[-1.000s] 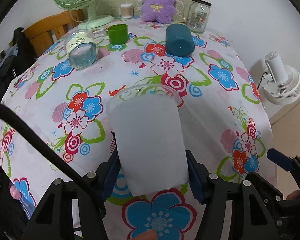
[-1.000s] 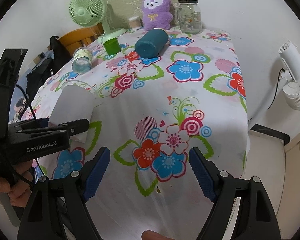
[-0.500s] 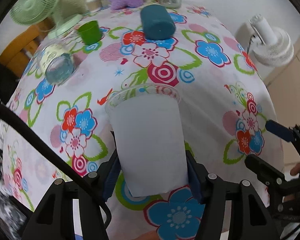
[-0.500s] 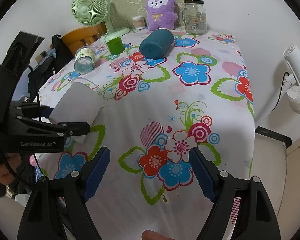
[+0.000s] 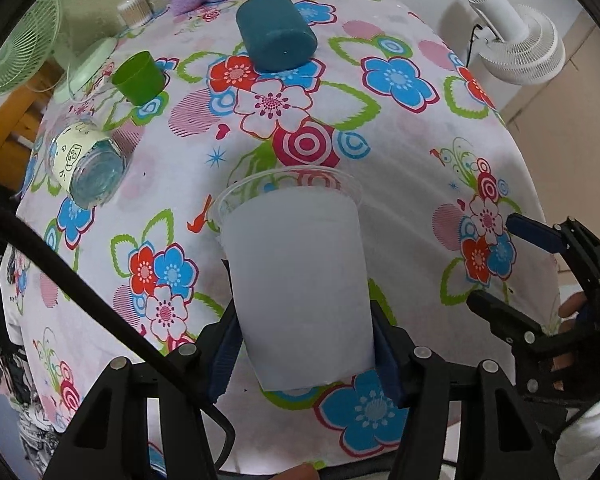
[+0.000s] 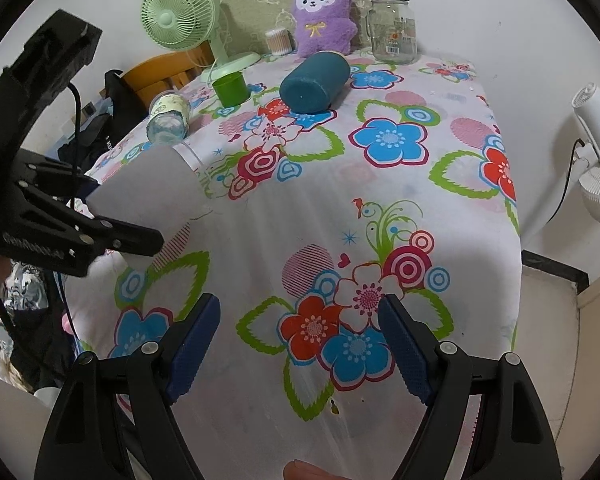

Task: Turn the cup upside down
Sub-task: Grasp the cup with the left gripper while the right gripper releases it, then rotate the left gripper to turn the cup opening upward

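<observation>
My left gripper [image 5: 306,344] is shut on a frosted white plastic cup [image 5: 298,276], held by its lower body above the floral tablecloth [image 5: 400,152]. The cup's clear rim points away from me and tips down toward the table. In the right wrist view the cup [image 6: 148,188] and the left gripper [image 6: 72,232] show at the left, the cup lying roughly sideways in the air. My right gripper [image 6: 300,344] is open and empty above the table's near part; its blue fingers [image 5: 532,232] show at the right of the left wrist view.
A teal cylinder [image 5: 276,38] lies on its side at mid-table. A green cup [image 5: 138,78] stands beside a clear labelled cup [image 5: 86,160] lying on its side. A green fan [image 6: 180,12], purple plush [image 6: 324,16] and glass jar [image 6: 392,28] line the back. A white fan [image 6: 596,160] stands off the right edge.
My left gripper has risen and tilted forward with the cup, so the cup's mouth tips further toward the table. The right gripper has stayed almost still and open.
</observation>
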`<act>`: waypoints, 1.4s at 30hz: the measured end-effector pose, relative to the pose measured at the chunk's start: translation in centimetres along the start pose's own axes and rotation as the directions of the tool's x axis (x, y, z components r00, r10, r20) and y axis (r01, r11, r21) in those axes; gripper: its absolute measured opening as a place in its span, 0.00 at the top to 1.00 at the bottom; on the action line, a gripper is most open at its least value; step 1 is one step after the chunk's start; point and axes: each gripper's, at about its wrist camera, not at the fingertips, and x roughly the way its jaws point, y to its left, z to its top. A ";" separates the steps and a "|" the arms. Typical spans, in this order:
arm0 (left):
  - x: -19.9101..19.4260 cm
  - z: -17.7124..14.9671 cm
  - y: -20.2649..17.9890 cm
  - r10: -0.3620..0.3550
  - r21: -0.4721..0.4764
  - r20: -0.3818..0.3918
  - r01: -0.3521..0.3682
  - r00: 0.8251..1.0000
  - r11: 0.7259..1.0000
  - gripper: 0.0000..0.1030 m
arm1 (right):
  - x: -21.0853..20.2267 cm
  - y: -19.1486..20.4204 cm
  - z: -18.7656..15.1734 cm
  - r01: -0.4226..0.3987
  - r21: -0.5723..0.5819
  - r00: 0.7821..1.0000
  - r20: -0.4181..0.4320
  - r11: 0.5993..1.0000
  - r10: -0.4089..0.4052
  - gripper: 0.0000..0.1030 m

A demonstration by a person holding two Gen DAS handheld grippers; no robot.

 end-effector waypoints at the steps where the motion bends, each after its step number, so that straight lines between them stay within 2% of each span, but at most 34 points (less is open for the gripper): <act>1: -0.1 0.1 0.1 -0.003 0.007 -0.011 0.003 1.000 1.000 0.41 | 0.0 0.0 0.0 -0.001 0.000 1.000 0.000 1.000 0.001 0.19; 7: -0.8 0.6 0.1 0.005 0.084 -0.094 0.002 0.996 0.996 0.41 | 0.0 0.0 0.0 -0.001 -0.002 1.000 0.002 1.000 0.001 0.19; 12: -0.9 0.9 -0.4 0.030 0.172 -0.217 0.007 0.976 0.985 0.41 | 0.0 0.2 0.0 -0.003 -0.007 1.000 0.006 1.000 0.003 0.19; 15: -1.0 1.1 -0.8 0.047 0.218 -0.292 0.019 0.955 0.976 0.41 | -0.1 0.3 -0.1 -0.004 -0.006 1.000 0.006 1.000 0.005 0.19; 17: -0.7 1.2 -1.1 0.053 0.245 -0.367 0.041 0.929 0.969 0.41 | 0.0 0.3 -0.1 -0.008 -0.003 1.000 0.006 1.000 0.008 0.19; 22: 0.2 1.9 -1.7 0.108 0.288 -0.451 0.030 0.886 0.957 0.40 | 0.1 0.5 -0.1 -0.019 -0.003 1.000 0.006 1.000 0.019 0.19; 25: 1.4 2.1 -2.1 0.118 0.299 -0.514 0.048 0.850 0.953 0.40 | 0.3 0.9 -0.2 -0.018 -0.019 1.000 0.006 1.000 0.018 0.19; 27: 2.1 2.2 -2.4 0.119 0.304 -0.532 0.058 0.838 0.951 0.40 | 0.5 1.1 -0.2 -0.019 -0.025 1.000 0.007 1.000 0.019 0.19; 36: 4.2 3.8 -3.0 0.110 0.305 -0.579 0.089 0.808 0.948 0.36 | 0.9 1.4 -0.1 -0.026 -0.030 1.000 0.006 0.999 0.027 0.19; 42: 4.1 5.3 -2.4 0.059 0.265 -0.569 0.116 0.820 0.957 0.28 | 1.1 1.4 0.0 -0.028 -0.025 1.000 0.004 0.999 0.028 0.19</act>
